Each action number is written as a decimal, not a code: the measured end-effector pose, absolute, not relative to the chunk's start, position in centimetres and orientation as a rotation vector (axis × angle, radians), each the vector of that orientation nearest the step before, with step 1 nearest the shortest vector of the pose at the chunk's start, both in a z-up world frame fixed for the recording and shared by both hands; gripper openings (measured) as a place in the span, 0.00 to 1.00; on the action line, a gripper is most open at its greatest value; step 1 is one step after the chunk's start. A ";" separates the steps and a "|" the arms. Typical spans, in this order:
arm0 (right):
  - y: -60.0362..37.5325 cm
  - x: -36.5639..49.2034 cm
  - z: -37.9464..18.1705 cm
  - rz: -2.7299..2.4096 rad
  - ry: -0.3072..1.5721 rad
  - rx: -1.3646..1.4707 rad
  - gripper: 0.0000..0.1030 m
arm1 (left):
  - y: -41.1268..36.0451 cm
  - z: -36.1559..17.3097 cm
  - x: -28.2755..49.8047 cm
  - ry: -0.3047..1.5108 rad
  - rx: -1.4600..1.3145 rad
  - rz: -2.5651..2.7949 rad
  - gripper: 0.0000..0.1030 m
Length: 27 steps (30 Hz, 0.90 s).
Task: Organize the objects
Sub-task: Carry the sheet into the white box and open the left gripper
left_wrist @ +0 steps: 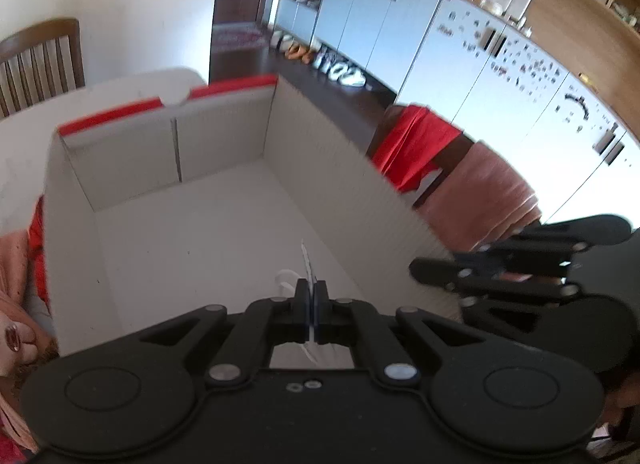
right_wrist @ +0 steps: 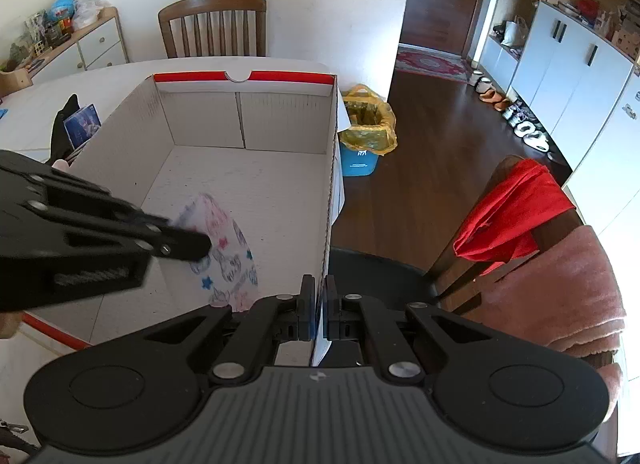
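Observation:
A white cardboard box (right_wrist: 204, 120) with a red rim stands open on the white table (right_wrist: 36, 104). My left gripper (left_wrist: 311, 296) is shut on a thin printed face mask (left_wrist: 307, 260), which this view shows edge-on. From the right wrist view, the mask (right_wrist: 230, 252) with blue stars and pink figures hangs from the left gripper (right_wrist: 200, 244) inside the box, low over its floor. My right gripper (right_wrist: 319, 304) is shut on the top edge of the box's right wall. In the left wrist view the right gripper (left_wrist: 420, 270) sits at that wall of the box (left_wrist: 320, 152).
A chair with a red cloth (right_wrist: 516, 212) and a pink towel (right_wrist: 560, 288) stands right of the table. On the floor beyond the box is a bin with a yellow bag (right_wrist: 366, 120). A blue booklet (right_wrist: 82, 124) lies left of the box. A wooden chair (right_wrist: 212, 24) stands at the far side.

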State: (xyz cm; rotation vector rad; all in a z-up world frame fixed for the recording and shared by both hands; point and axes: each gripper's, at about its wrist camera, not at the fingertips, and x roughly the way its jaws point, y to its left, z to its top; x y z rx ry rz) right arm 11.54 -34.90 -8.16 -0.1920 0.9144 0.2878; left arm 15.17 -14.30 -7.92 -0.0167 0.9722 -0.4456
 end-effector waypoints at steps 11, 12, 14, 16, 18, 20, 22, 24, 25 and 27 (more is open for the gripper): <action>-34.8 11.7 -8.1 0.299 0.914 -0.196 0.03 | -13.9 -10.4 16.3 1.105 0.044 -0.384 0.13; -34.8 11.7 -8.1 0.299 0.915 -0.197 0.03 | -13.8 -10.4 16.3 1.109 0.046 -0.383 0.14; -34.8 11.7 -8.1 0.300 0.915 -0.195 0.03 | -13.6 -10.4 16.1 1.110 0.050 -0.386 0.20; -34.8 11.7 -8.1 0.300 0.915 -0.196 0.03 | -13.5 -10.2 15.9 1.108 0.054 -0.383 0.29; -34.8 11.7 -8.1 0.299 0.915 -0.195 0.03 | -13.4 -10.0 15.7 1.097 0.051 -0.389 0.40; -34.8 11.7 -8.1 0.300 0.915 -0.196 0.03 | -13.2 -9.6 15.5 1.087 0.053 -0.381 0.42; -34.8 11.7 -8.2 0.302 0.915 -0.199 0.03 | -13.0 -9.3 15.3 1.079 0.051 -0.373 0.42; -34.7 11.7 -8.2 0.305 0.914 -0.203 0.03 | -12.9 -8.9 15.1 1.066 0.050 -0.363 0.44; -34.7 11.6 -8.2 0.306 0.914 -0.205 0.03 | -12.9 -8.6 15.0 1.057 0.044 -0.359 0.44; -34.6 11.6 -8.2 0.309 0.914 -0.207 0.03 | -12.9 -8.1 14.9 1.044 0.029 -0.349 0.44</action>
